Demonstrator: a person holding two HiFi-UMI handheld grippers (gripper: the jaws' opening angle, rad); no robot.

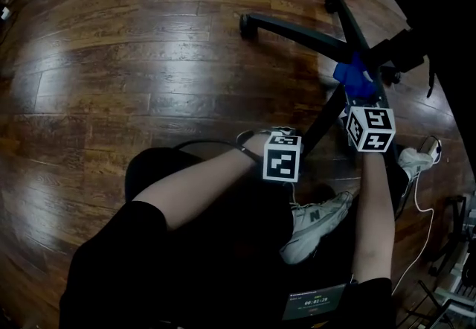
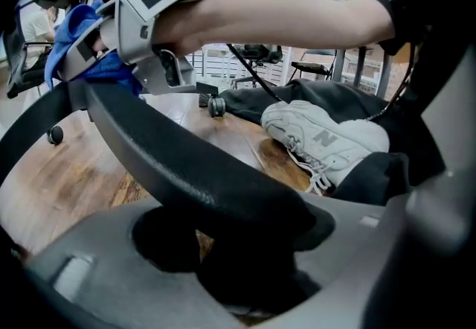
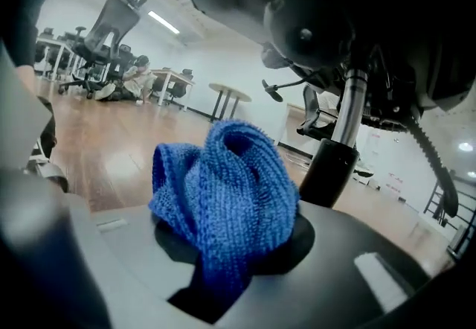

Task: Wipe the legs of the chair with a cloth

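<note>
Your left gripper's (image 2: 245, 260) jaws clasp a black chair leg (image 2: 178, 156). Your right gripper's (image 3: 227, 275) jaws clench the blue cloth (image 3: 223, 193), at the upper right of the head view where the legs meet. Glossy wooden floor (image 1: 111, 59) spreads beneath, and office chairs (image 3: 111, 18) stand in the bright room behind.

Left claw (image 2: 245, 246) clamped around the black chair leg (image 2: 186, 164), bare left forearm (image 1: 201, 179) stretched out behind it, right claw (image 3: 223, 246) just ahead to its right, jaws pinching a bunched blue cloth (image 3: 223, 186), right forearm (image 1: 372, 208) extended straight behind it
</note>
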